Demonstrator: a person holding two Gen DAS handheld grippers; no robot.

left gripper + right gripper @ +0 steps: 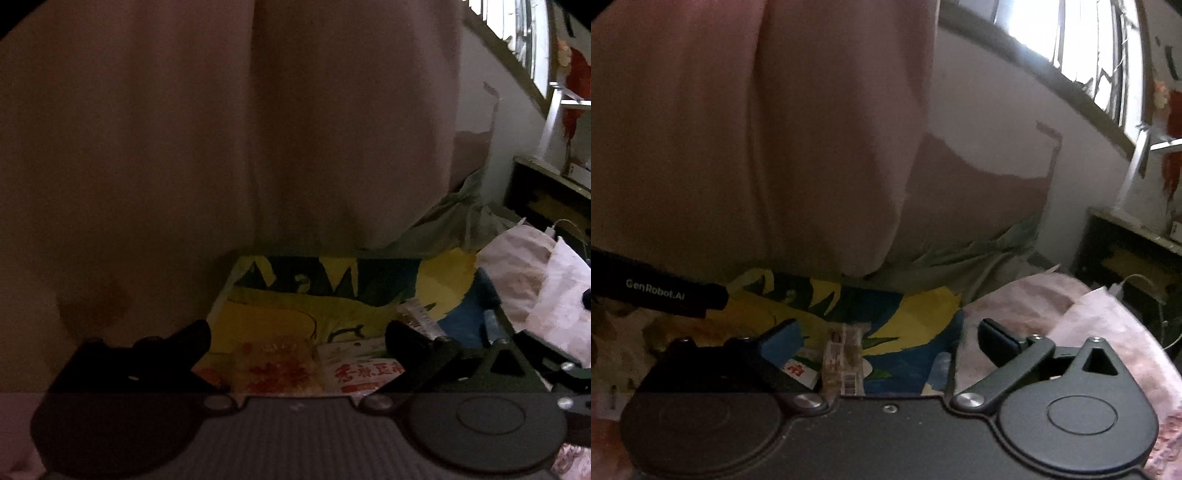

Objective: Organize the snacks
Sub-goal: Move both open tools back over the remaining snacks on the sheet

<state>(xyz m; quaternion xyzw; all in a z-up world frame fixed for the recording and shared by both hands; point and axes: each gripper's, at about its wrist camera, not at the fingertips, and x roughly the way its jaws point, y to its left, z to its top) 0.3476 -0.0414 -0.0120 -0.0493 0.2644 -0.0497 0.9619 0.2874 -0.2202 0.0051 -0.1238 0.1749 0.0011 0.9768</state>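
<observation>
While both tools are hovering low over a yellow-and-blue printed cloth (332,306), I am holding my left tool (297,341) with its jaws spread wide and empty above a red-lettered snack packet (280,369) and a white packet (364,369). My right tool (886,341) is likewise gaping, gripping nothing, with a slim snack packet (844,360) lying on the cloth between its fingers and a red-and-white packet (798,369) just beside it. Pink curtain fabric (738,129) is hanging close ahead; a bright window (1082,48) is glowing at upper right, and pale plastic bags (546,295) are sitting to the right.
</observation>
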